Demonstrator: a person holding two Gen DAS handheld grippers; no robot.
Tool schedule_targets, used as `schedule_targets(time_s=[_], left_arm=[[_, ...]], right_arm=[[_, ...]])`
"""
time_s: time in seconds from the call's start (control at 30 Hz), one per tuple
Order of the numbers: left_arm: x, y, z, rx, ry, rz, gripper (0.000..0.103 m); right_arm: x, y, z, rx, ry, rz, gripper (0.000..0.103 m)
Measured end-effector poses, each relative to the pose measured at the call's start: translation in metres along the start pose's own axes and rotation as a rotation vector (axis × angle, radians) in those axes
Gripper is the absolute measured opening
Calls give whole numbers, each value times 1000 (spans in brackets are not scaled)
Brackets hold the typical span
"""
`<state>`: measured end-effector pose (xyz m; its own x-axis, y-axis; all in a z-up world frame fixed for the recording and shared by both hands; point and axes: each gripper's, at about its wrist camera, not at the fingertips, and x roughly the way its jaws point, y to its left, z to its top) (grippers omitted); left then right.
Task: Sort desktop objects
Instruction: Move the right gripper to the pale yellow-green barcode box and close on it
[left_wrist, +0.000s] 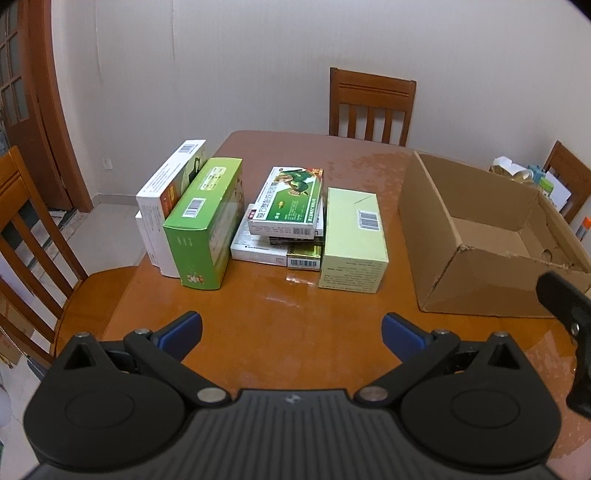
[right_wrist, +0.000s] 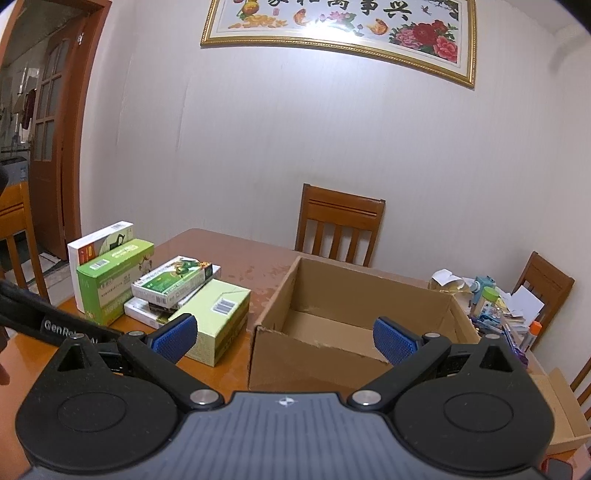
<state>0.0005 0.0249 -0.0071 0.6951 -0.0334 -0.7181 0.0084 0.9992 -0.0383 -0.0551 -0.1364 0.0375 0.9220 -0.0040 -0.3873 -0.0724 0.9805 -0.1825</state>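
Both claws hover wide open and empty above a wooden bench. Just ahead of the left claw sits a cluster of medicine boxes (some stacked, some upright). Directly ahead of the right claw stands an open cardboard box, right of the cluster.

From my left wrist view, the cardboard box sits on the table at the right, open side up. Left of it, a lone carton stands just beside a stack of flat packs. Farther left, 2 upright cartons stand side by side. A chair stands behind the table's far edge.
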Motion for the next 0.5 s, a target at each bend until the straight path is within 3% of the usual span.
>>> schedule_targets(time_s=[0.2, 0.33, 0.5], left_arm=[[5, 26, -4, 16, -24, 4, 103], [9, 29, -12, 85, -36, 81, 103], [9, 50, -28, 145, -52, 107, 103]], right_arm=[[18, 6, 6, -3, 39, 32, 103], [27, 16, 5, 20, 33, 62, 103], [51, 30, 16, 69, 56, 134, 103]])
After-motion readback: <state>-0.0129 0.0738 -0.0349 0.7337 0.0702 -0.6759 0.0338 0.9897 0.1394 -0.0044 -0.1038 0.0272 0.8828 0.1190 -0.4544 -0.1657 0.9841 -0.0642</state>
